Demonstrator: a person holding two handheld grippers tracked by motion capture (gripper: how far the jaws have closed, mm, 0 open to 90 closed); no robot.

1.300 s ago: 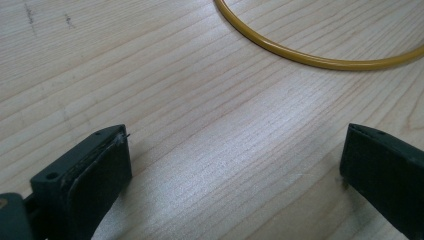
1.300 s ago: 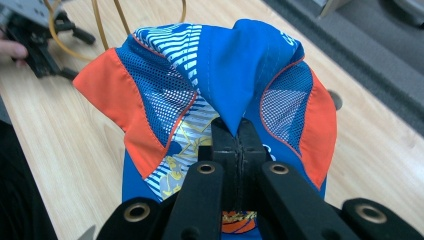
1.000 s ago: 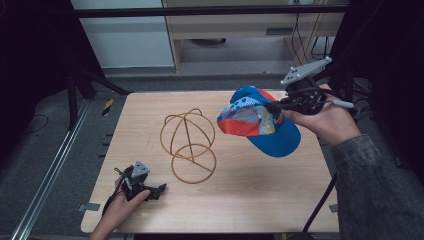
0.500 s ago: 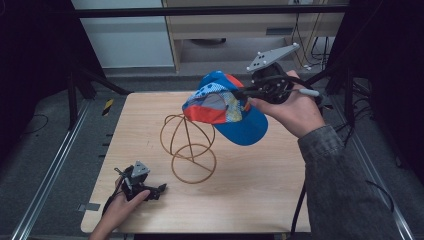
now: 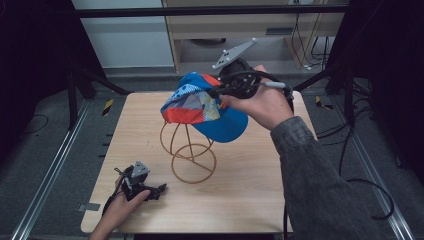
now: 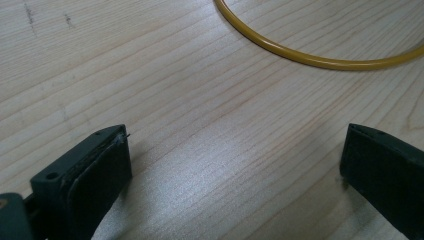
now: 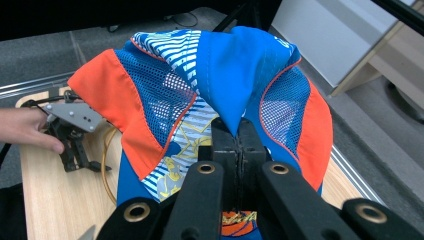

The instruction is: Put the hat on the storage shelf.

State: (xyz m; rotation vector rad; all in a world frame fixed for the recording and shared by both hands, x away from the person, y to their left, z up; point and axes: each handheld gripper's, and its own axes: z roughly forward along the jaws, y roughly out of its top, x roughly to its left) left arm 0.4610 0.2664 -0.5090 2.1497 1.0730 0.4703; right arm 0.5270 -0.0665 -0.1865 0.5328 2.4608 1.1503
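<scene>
The right tongs (image 5: 216, 94) are clamping a fold of the cap (image 5: 202, 107), as the right gripper view is showing, with the jaws pressed together on the blue cloth (image 7: 227, 75). In the high view the cap is hanging in the air just above the wire stand (image 5: 189, 150), its crown partly covering the stand's top loops and its brim pointing toward the person's right; it does not look seated yet. The left tongs (image 5: 159, 189) are lying low on the tabletop (image 5: 250, 180) near the stand's base ring, jaws standing wide apart with nothing between them, and the left gripper view is showing the yellow ring (image 6: 320, 61) just ahead of them. Judging by this, the step in hand is carrying the cap over to dress it on the stand. The next move is likely calling for centring the crown's opening over the wire dome, lowering it straight so the loops are entering the hollow, then letting go; the light stand may be tipping if the cap is dragging sideways, so the left tongs could be steadying the ring
</scene>
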